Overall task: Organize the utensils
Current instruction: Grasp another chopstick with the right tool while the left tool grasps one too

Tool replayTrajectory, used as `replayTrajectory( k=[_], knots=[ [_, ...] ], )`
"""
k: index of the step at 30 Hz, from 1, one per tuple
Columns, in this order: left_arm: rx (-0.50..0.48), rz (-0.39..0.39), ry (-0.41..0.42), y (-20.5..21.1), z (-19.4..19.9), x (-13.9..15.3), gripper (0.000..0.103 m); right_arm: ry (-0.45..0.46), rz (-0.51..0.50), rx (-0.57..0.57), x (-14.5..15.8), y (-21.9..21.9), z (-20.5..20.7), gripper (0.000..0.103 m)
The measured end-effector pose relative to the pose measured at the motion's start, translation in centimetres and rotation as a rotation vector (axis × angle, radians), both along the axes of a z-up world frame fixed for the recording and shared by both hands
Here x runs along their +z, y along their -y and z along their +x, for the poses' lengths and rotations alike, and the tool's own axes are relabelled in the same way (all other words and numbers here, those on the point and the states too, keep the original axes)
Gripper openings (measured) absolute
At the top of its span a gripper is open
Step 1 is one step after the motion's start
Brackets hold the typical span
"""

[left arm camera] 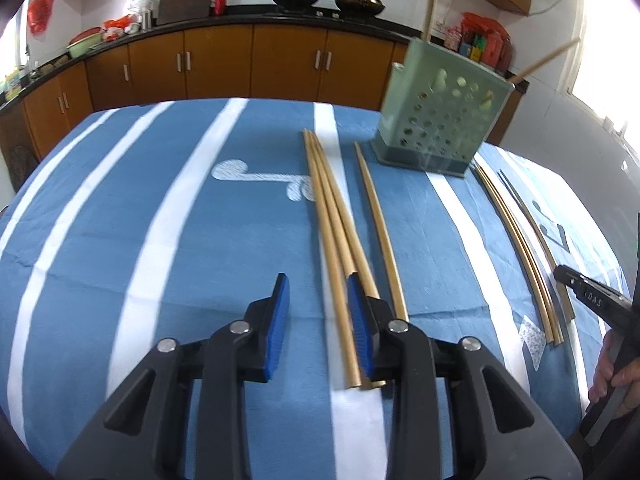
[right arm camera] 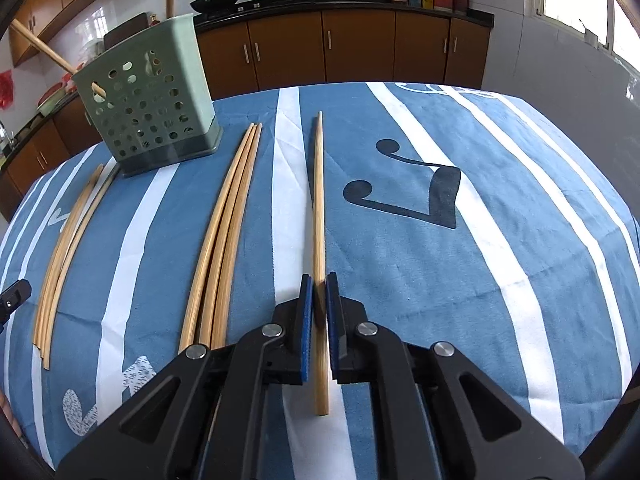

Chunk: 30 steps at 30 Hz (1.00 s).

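Left wrist view: the left hand-held gripper point(left arm camera: 318, 292) stands partly open at the lower centre of the frame, its blue pads point(left arm camera: 280, 320) apart. A bundle of three chopsticks point(left arm camera: 332, 216) lies on the blue striped tabletop point(left arm camera: 120, 220); one stick runs between the pads, the others pass under the right one, and no pad visibly presses on them. A loose chopstick point(left arm camera: 380, 232) lies just to their right. At the upper right stands the green perforated utensil holder point(left arm camera: 436, 120), with chopsticks already leaning out of it. The right hand-held gripper point(left arm camera: 588, 300) shows at the right edge.

Right wrist view: the right hand-held gripper point(right arm camera: 319, 284) is closed on a single chopstick point(right arm camera: 319, 200) at lower centre, near its thick end. The holder point(right arm camera: 152, 108) sits at the upper left, with another three sticks point(right arm camera: 228, 220) between.

These sticks are light, stiff, smooth and thin, so they probably roll and slip easily. A grip near the thick end, square across the shaft, seems safest; a pinch nearer the middle would swing less.
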<state>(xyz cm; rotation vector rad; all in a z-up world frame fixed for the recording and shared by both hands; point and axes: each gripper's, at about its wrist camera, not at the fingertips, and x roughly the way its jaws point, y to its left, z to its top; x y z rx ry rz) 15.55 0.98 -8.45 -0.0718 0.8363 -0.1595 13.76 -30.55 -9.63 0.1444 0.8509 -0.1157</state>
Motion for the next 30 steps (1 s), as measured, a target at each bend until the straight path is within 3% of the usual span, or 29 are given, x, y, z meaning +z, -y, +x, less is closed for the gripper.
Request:
replayTrajectory(
  k=[21, 24, 30],
  knots=[
    [0.0, 0.108, -0.051, 2.1, 2.7, -1.4, 0.016, 0.001, -0.003, 0.008, 0.0, -0.1, 0.1, 0.008],
    [0.009, 0.11, -0.05, 1.7, 3.1, -1.5, 0.009, -0.001, -0.003, 0.01, 0.0, -0.1, 0.2, 0.008],
    [0.045, 0.113, -0.056, -0.3, 3.8, -1.4, 0.008, -0.009, -0.005, 0.02, 0.0, -0.1, 0.8, 0.008]
  ],
)
